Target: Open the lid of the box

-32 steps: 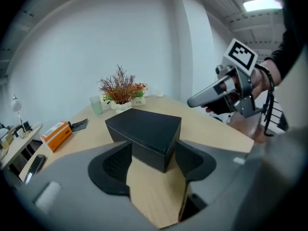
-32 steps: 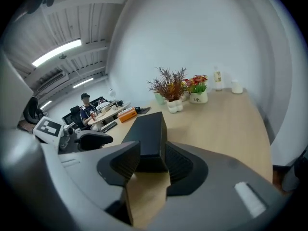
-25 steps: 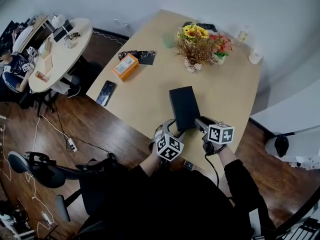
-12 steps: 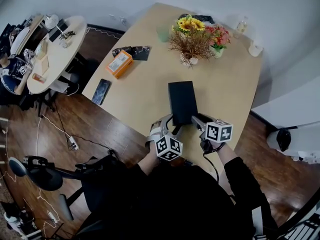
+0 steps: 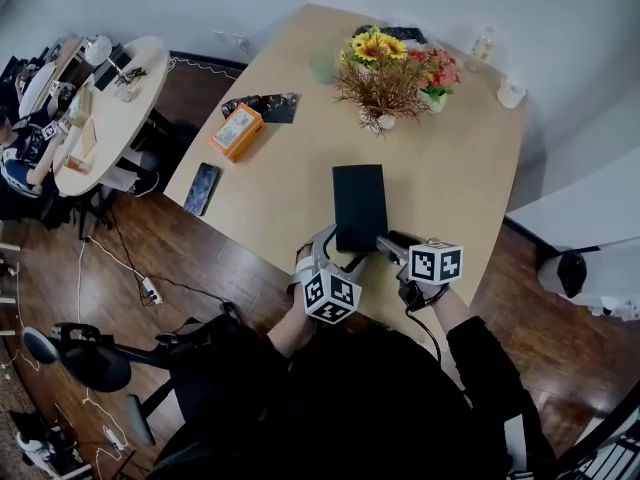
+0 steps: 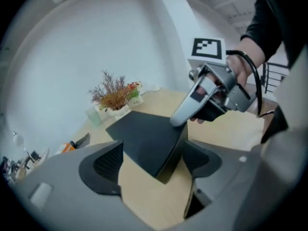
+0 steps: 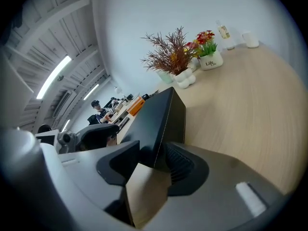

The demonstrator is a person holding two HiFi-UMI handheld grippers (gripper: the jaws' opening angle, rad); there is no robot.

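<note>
1. The black box [image 5: 359, 206] lies on the wooden table [image 5: 455, 183], close to the middle of its near edge. Its long sides run toward the far edge, and its lid is down.
2. The left gripper [image 6: 154, 163] has its jaws wide apart around the box's near left corner. The corner sits between the pads, with bare tabletop showing beside the left pad.
3. The right gripper [image 7: 151, 166] has its jaws drawn in narrow on the box's near right corner. One pad lies over the top face and the other against the side.
4. Flowers [image 5: 392, 80] stand near the far edge.
5. An orange packet [image 5: 237, 131] and a phone [image 5: 202, 187] lie along the left edge, well apart from the box.
</note>
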